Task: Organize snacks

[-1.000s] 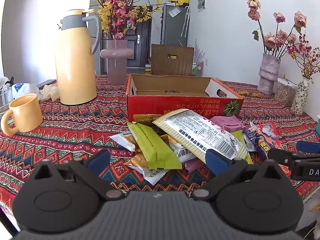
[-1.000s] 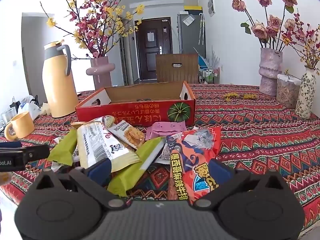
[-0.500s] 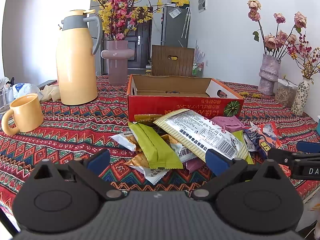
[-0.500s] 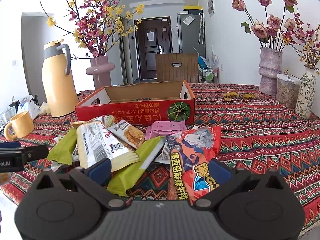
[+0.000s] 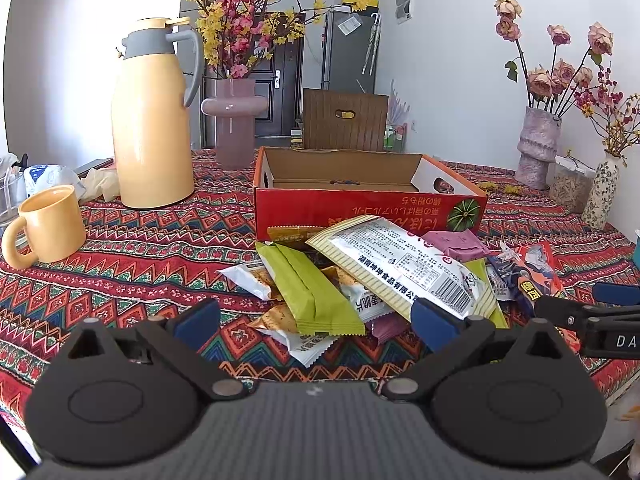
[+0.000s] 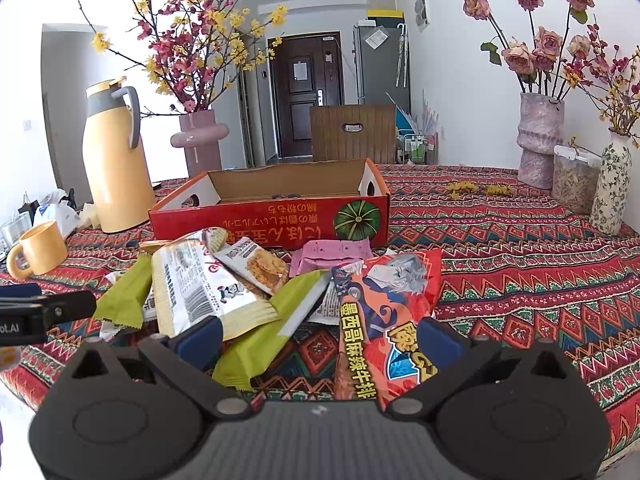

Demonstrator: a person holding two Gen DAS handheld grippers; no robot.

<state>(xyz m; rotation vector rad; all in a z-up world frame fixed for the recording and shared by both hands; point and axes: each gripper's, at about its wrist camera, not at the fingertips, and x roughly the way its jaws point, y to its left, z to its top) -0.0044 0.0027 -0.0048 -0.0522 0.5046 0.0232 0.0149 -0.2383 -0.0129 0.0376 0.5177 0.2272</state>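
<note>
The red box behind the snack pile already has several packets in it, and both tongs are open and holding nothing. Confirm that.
One thing is wrong: the red box has no packets in it that either view shows; the right wrist view shows bare cardboard inside. The packets all lie on the tablecloth in front of it. The rest holds: the left tongs and right tongs are open and holding nothing.

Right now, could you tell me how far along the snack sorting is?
Hardly begun. Done: nothing; the red box looks empty. In hand: nothing; the left tool and right tool are open near the snack pile. Left: every packet lies on the tablecloth.
</note>
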